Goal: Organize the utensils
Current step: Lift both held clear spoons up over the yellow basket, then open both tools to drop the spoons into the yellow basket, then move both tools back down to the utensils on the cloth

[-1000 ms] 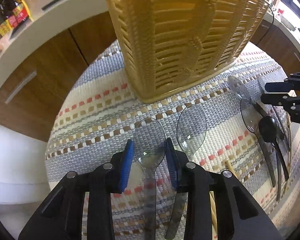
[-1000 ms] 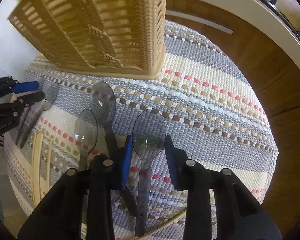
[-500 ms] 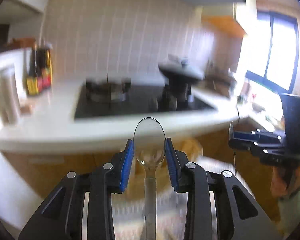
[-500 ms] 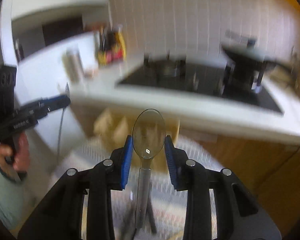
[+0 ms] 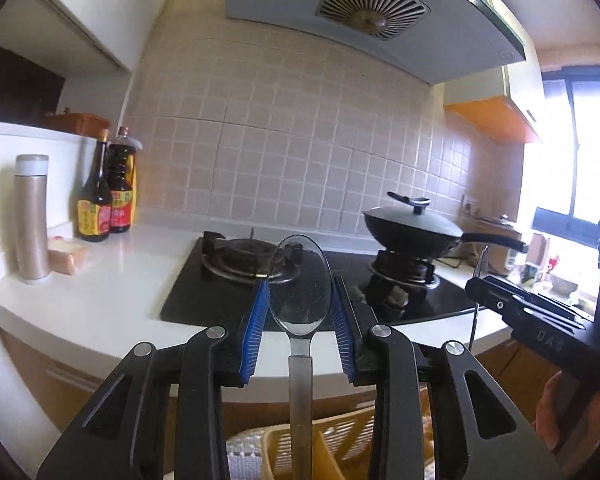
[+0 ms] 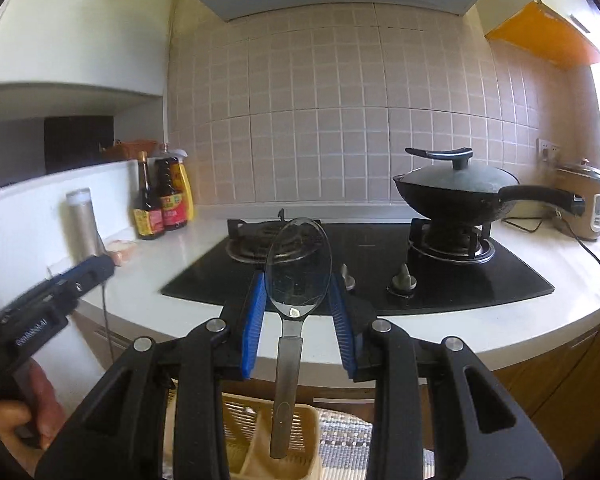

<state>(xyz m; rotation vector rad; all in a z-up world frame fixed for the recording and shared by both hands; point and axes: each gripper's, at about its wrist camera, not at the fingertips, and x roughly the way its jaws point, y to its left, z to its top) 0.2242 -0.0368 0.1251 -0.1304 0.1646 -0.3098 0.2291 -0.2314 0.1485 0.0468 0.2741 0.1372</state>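
My left gripper (image 5: pixel 300 320) is shut on a clear plastic spoon (image 5: pixel 300 292), bowl up, handle hanging down over the yellow slatted basket (image 5: pixel 340 448) below. My right gripper (image 6: pixel 298 312) is shut on another clear plastic spoon (image 6: pixel 298 268), bowl up, its handle tip just above the yellow basket (image 6: pixel 256 436). The right gripper also shows at the right of the left wrist view (image 5: pixel 484 280), holding its spoon upright. The left gripper shows at the left of the right wrist view (image 6: pixel 96 268).
Both cameras face a kitchen counter (image 5: pixel 100 292) with a black gas hob (image 6: pixel 360 264), a lidded wok (image 6: pixel 460 192), sauce bottles (image 5: pixel 108 196), a steel flask (image 5: pixel 30 216) and a rice cooker (image 6: pixel 584 200). The striped woven mat (image 6: pixel 344 436) lies under the basket.
Both grippers closed on spoons lying on the mat, lifted them and tilted up to level. The spoons now hang handle-down over the basket.
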